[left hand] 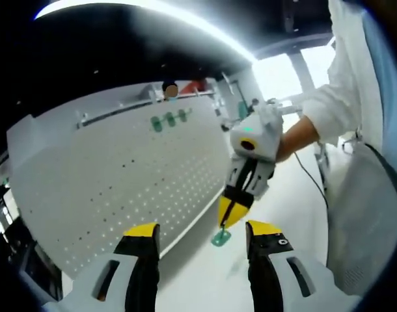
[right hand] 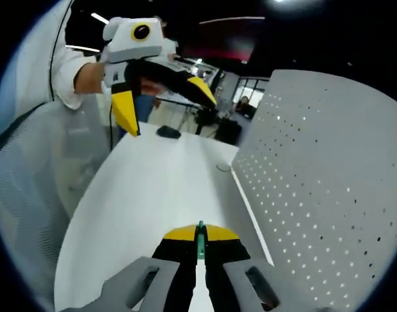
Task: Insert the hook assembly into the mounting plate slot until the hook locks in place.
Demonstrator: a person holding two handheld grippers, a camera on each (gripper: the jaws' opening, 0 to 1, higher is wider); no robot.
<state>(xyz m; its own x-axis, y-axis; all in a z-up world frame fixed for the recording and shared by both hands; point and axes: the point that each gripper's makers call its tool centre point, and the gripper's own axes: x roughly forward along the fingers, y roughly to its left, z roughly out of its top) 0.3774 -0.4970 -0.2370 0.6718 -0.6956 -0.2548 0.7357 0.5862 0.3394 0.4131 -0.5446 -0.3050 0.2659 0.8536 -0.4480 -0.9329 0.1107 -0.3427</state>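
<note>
Honestly the hook (right hand: 200,244) looks light, stiff plastic, pinched edge-on by the right hand-held gripper (right hand: 200,238) at lower centre; left hand-held gripper (left hand: 202,235) hangs released.

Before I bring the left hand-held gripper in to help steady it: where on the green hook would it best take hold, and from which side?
Probably the wider base end of the green hook, which sits low by the white table. The right hand-held gripper already pinches its upper part from above, so that end is taken. The pegboard stands on one side, so come in from the open table side, where the left hand-held gripper already is, jaws apart.
</note>
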